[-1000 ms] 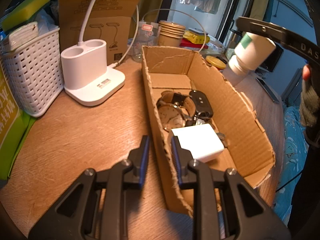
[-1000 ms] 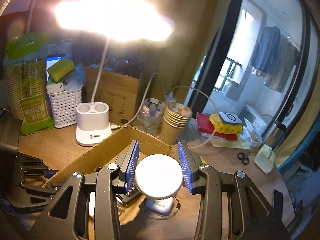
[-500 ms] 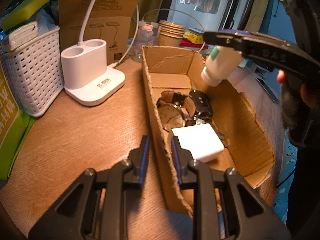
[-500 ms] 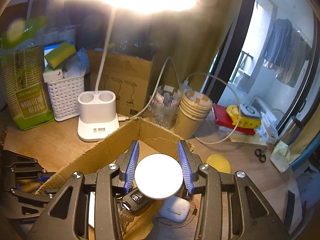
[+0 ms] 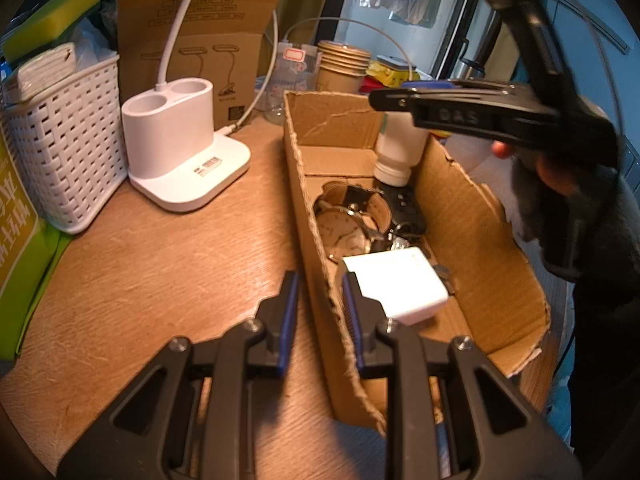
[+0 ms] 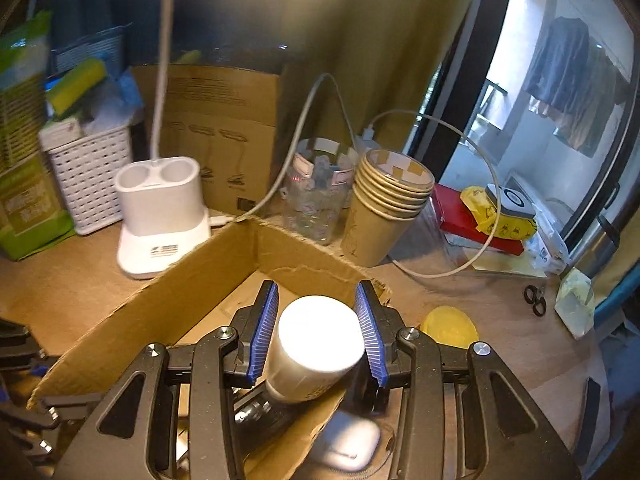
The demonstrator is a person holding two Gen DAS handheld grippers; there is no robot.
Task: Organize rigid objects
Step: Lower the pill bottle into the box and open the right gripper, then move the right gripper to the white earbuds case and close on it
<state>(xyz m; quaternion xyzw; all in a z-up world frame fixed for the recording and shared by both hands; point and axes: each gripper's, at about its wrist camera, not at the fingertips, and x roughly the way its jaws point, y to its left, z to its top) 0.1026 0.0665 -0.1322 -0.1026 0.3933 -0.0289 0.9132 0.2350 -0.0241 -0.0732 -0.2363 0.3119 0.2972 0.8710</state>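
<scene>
White smooth plastic bottle, likely light, stiff and slippery, sits clamped cap-down between the right tongs' blue pads over the torn brown cardboard box; mid-body hold suits; left tongs straddle the box wall, gripping it or not I cannot tell.

The white bottle perhaps hides the key fob partly.

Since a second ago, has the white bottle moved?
Yes. The white bottle, held in the right gripper, has come leftward and down, from outside the cardboard box to inside its far end.
</scene>
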